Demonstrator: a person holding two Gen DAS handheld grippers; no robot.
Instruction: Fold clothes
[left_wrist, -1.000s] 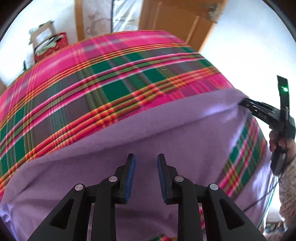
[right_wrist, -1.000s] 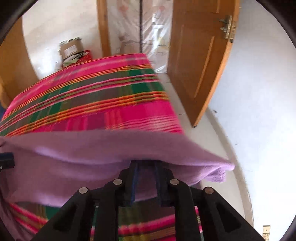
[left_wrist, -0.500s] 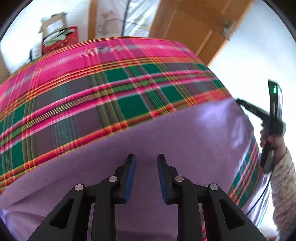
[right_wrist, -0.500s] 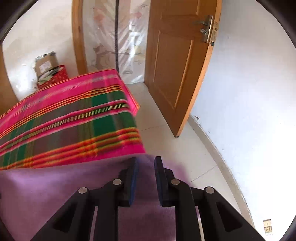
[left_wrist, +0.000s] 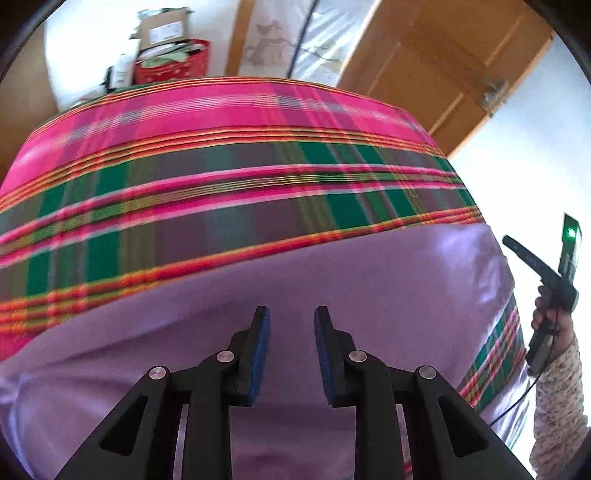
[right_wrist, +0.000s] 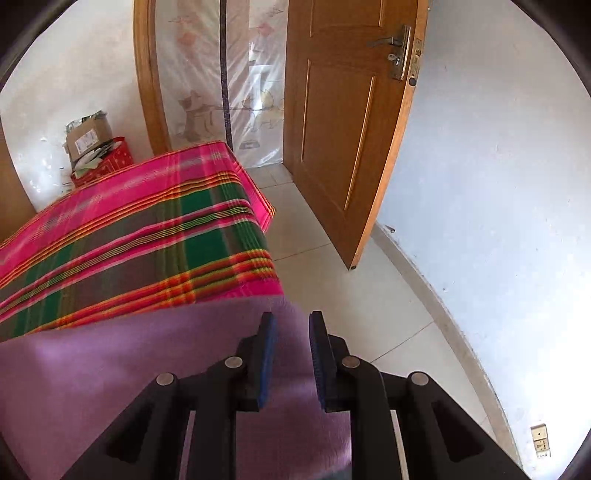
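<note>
**Both tools open over lilac garment on bed**

Left tool and right tool: jaws parted, nothing between the pads. Lilac garment lies spread flat across the near edge of the bed, reaching its right corner. Fabric looks soft, light and limp; likely to sag and drape. Best pinched at edges or corners, both layers.

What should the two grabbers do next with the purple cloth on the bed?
Probably lower the right gripper onto the near right edge of the soft lilac garment and pinch it for the next fold. Both it and the left gripper are open and hold nothing, and the garment lies flat on the pink and green plaid bedcover, its right edge just below the right gripper.
</note>
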